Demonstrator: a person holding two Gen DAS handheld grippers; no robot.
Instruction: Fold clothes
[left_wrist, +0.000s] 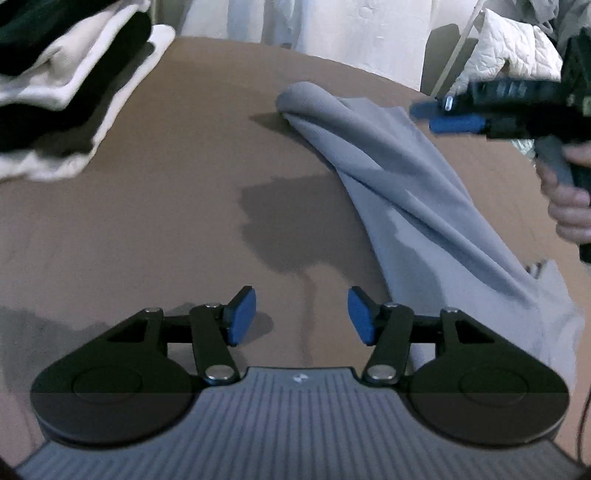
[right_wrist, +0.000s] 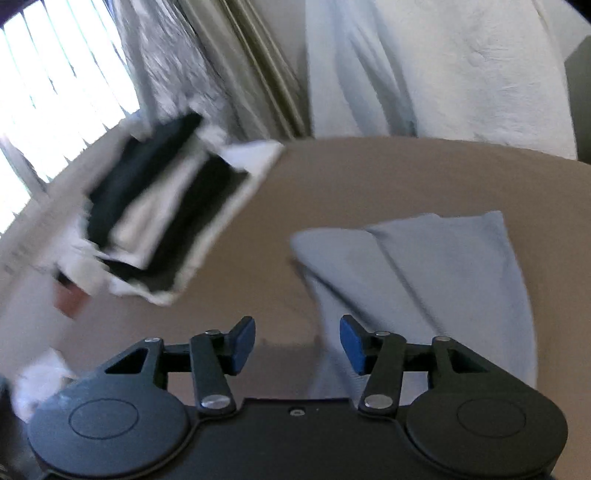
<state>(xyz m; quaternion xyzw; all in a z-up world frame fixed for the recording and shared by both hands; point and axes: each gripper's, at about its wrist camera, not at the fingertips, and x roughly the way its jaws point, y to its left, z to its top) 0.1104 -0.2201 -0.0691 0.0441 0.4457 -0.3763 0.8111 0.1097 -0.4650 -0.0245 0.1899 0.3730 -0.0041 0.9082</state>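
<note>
a grey garment lies bunched in a long diagonal rope on the brown tabletop, running from a rounded lump near the far edge down toward the near right edge, where it spreads into a flatter, paler flap. it looks like a thin, soft knit, probably light and limp: it will likely sag and drape from wherever it is pinched and give no stiffness to push against. the deep folds along its length suggest layers that could be caught together by mistake.

the left gripper hovers low over bare tabletop just beside the garment's near end, its jaws wide apart and holding nothing. the right gripper is above the garment's right side, also spread wide and empty.

the best hold is probably a single outer edge or corner at each end, so the cloth can be pulled out flat. a stack of folded black and white clothes sits at the far left corner.
</note>
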